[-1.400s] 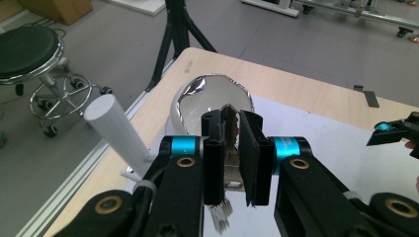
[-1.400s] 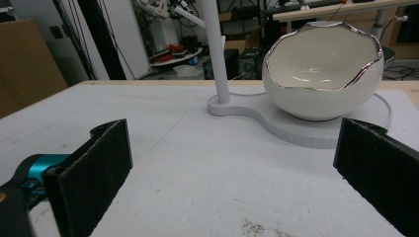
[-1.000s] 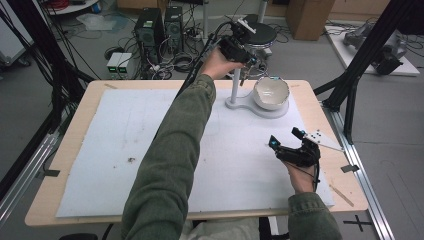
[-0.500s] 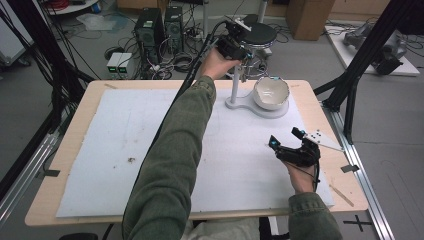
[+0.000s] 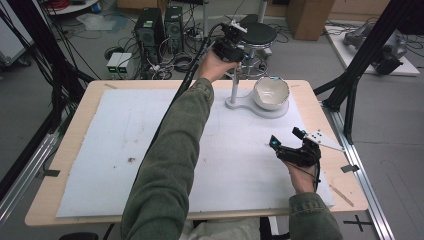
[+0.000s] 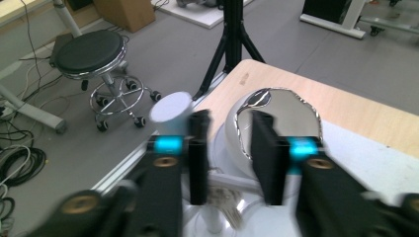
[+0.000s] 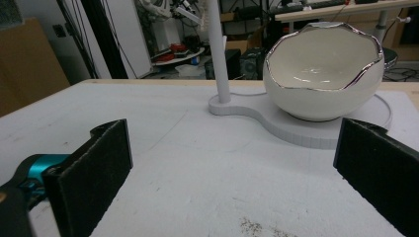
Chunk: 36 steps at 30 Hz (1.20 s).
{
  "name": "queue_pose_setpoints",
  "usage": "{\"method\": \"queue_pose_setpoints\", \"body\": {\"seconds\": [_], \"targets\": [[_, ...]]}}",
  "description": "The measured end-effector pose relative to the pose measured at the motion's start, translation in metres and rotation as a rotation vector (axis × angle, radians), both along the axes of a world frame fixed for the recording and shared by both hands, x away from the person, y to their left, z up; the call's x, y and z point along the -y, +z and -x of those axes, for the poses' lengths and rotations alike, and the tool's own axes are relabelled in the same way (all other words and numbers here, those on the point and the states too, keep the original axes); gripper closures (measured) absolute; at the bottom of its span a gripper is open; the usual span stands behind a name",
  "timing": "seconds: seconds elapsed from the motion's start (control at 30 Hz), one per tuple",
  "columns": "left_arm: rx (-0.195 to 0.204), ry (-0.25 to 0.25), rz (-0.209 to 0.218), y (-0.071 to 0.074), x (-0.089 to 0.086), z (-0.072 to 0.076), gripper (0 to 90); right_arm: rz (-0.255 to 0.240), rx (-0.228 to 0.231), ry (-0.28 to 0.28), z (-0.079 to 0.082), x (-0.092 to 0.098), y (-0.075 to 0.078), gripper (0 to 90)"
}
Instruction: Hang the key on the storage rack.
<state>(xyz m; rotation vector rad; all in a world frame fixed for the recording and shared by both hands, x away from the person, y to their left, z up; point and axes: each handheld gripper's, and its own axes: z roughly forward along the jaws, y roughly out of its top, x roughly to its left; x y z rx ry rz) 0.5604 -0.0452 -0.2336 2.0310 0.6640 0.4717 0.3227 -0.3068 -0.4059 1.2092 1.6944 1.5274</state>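
The left gripper hangs at the top of the white post, at the far edge of the surface. Its jaws have just been opening; in the left gripper view they stand a little apart, with nothing pressed between the pads. A small bunch of metal pieces — possibly keys, too blurred to confirm — hangs on the post below the jaws, beside the post's rounded top. The post rises from a flat white base that also carries the egg-shaped bowl with its jagged silver rim.

The right gripper rests low over the near right part of the surface, jaws wide apart and empty, pointed toward the bowl.

Probable faults from this position:

- Post tip-over. The post is slender and the left gripper sits close against it; a sideways pull during withdrawal could rock the base and shift the bowl.
- Snagging. If a jaw catches the hanging pieces on the way up, they may lift off the post and drop.
- Bowl contact. The bowl sits just beside the post — a swing toward it could strike the thin rim.
- Cable drag. The left gripper's cable trails along the sleeve and could catch.
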Motion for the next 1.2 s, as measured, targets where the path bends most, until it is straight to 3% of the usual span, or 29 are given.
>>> {"method": "queue_pose_setpoints", "body": {"seconds": [0.03,0.13,0.17,0.3,0.33,0.37,0.4,0.47,0.67,0.7,1.03,1.2], "targets": [[-0.008,-0.005,0.011,0.001,-0.001,0.001,65.5,0.000,0.000,0.000,0.000,0.000,0.000,0.5],[-0.013,-0.010,0.031,0.005,-0.003,0.004,49.4,0.000,-0.001,0.001,0.000,0.000,0.000,0.5],[-0.019,-0.015,0.036,0.006,-0.004,0.005,49.4,0.000,-0.001,0.001,0.000,0.000,0.000,0.5],[-0.041,-0.038,0.046,0.009,-0.008,0.009,31.8,-0.002,-0.003,0.002,0.001,0.000,0.000,0.5],[-0.042,-0.039,0.042,0.010,-0.009,0.010,31.8,-0.002,-0.003,0.002,0.001,0.000,0.000,0.5],[-0.042,-0.039,0.036,0.010,-0.010,0.011,24.9,-0.005,-0.005,0.004,0.001,-0.001,0.000,0.5],[-0.045,-0.042,0.038,0.010,-0.010,0.012,24.9,-0.005,-0.005,0.004,0.001,-0.001,0.000,0.5],[-0.040,-0.038,0.020,0.012,-0.013,0.014,16.3,-0.005,-0.005,0.004,0.000,-0.001,0.000,0.5],[-0.010,0.005,-0.044,0.016,-0.016,0.024,10.9,0.005,-0.005,0.009,0.000,-0.002,0.000,0.5],[-0.011,0.012,-0.036,0.017,-0.019,0.026,2.9,0.005,-0.005,0.011,0.000,-0.002,0.000,0.5],[0.011,-0.043,-0.027,0.030,-0.030,0.047,1.6,0.002,-0.008,0.011,0.001,-0.002,0.000,0.5],[0.032,-0.089,-0.059,0.036,-0.032,0.065,1.6,0.011,0.003,0.015,0.001,-0.003,0.000,0.5]]}}
